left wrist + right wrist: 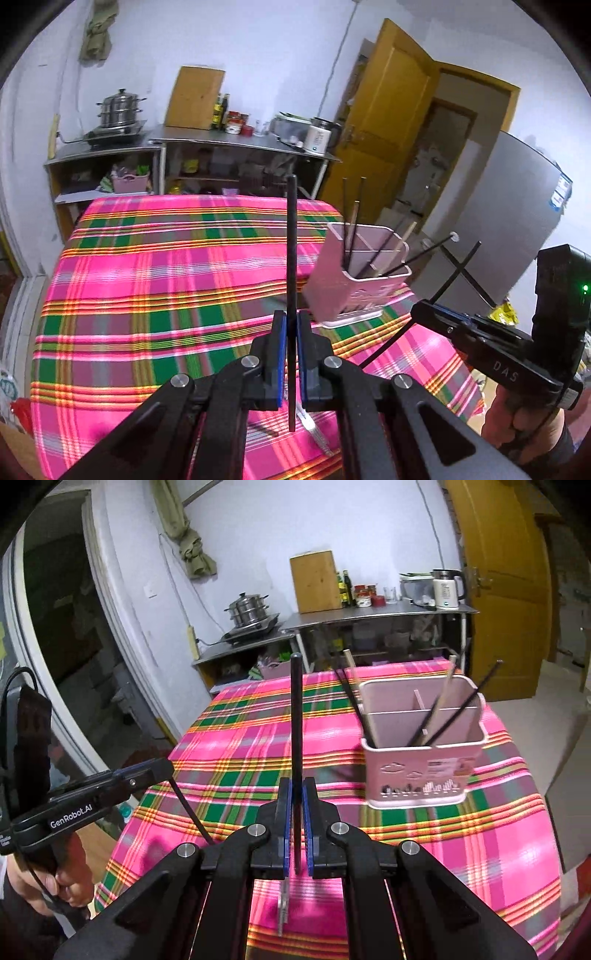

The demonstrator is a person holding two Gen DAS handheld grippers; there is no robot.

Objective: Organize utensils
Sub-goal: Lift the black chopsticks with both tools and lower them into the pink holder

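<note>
My left gripper (291, 321) is shut on a black chopstick (291, 240) that stands upright above the plaid tablecloth (147, 295). My right gripper (296, 788) is shut on another black chopstick (296, 709), also upright. A pink divided utensil holder (351, 288) (421, 771) stands on the table's right side with several black and wooden chopsticks in it. It is ahead and to the right of both grippers. Each view shows the other gripper from the side: the right gripper (423, 308) with its chopstick (461, 264), and the left gripper (162, 768) with its chopstick (192, 812).
A metal utensil (283, 908) lies on the cloth below the grippers. Behind the table is a steel counter (369, 616) with a steamer pot (247, 609), a kettle (447, 589) and a wooden board (316, 581). A yellow door (380, 122) and a grey fridge (517, 206) are at the right.
</note>
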